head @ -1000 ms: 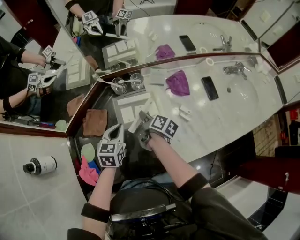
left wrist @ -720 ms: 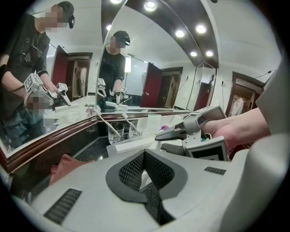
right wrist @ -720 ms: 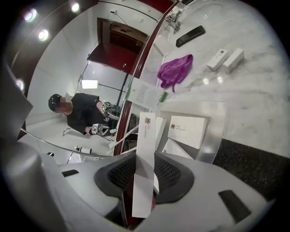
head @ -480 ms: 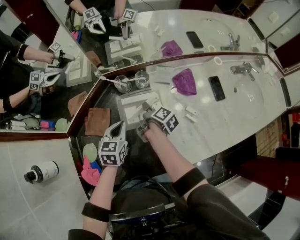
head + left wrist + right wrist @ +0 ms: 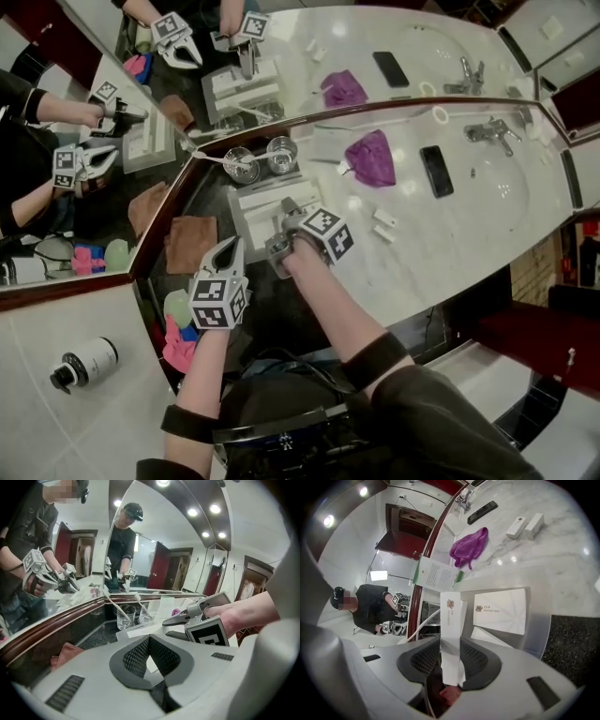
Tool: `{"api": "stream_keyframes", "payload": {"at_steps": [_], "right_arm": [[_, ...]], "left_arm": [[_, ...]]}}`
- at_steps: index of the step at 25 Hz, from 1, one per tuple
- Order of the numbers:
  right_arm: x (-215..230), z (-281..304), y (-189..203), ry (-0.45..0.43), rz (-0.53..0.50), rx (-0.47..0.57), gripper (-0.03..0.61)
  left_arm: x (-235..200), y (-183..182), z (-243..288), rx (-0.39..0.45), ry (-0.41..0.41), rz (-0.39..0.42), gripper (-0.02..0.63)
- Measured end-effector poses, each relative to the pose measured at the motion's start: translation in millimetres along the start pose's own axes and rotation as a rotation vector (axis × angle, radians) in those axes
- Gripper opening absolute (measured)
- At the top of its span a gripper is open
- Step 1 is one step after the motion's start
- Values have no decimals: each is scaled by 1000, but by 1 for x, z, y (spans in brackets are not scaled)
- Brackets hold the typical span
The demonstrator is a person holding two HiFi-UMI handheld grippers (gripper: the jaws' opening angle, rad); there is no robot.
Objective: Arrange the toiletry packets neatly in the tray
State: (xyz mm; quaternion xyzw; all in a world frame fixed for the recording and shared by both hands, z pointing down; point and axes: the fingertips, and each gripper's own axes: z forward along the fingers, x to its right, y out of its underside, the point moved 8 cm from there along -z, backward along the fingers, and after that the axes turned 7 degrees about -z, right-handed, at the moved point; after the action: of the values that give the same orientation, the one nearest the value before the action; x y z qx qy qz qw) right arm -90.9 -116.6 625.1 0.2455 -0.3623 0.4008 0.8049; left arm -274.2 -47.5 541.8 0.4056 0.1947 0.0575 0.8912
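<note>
Head view: the right gripper (image 5: 281,236) reaches over the white tray (image 5: 240,208) on the dark counter, and the left gripper (image 5: 230,248) hovers just nearer.

Left gripper view: its jaws are closed on nothing.

Right gripper view: the jaws, just eased slightly wider, pinch a narrow packet (image 5: 451,634) on edge over the tray. It is left of a flat packet (image 5: 499,611) printed "SANITARY BAG".

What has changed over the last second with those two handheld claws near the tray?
The right gripper, clamped on a long white paper packet, has moved in and down over the white plastic tray; its jaws have just opened slightly, the packet still pinched between them. The left gripper, shut and empty, edged forward a little. The two clear glasses, purple cloth and black phone lie as before.
</note>
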Motion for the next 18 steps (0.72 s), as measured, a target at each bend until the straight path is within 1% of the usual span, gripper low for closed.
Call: {"api": "stream_keyframes", "payload": {"at_steps": [4, 14, 18], "right_arm": [[-1, 4, 2, 28, -23, -15, 176], [-7, 6, 0, 4, -72, -27, 178], [-7, 2, 0, -6, -121, -49, 176]], "left_arm": [[-4, 0, 4, -1, 0, -8, 0], [-11, -2, 3, 2, -8, -18, 0], [-8, -1, -1, 9, -16, -16, 0]]}}
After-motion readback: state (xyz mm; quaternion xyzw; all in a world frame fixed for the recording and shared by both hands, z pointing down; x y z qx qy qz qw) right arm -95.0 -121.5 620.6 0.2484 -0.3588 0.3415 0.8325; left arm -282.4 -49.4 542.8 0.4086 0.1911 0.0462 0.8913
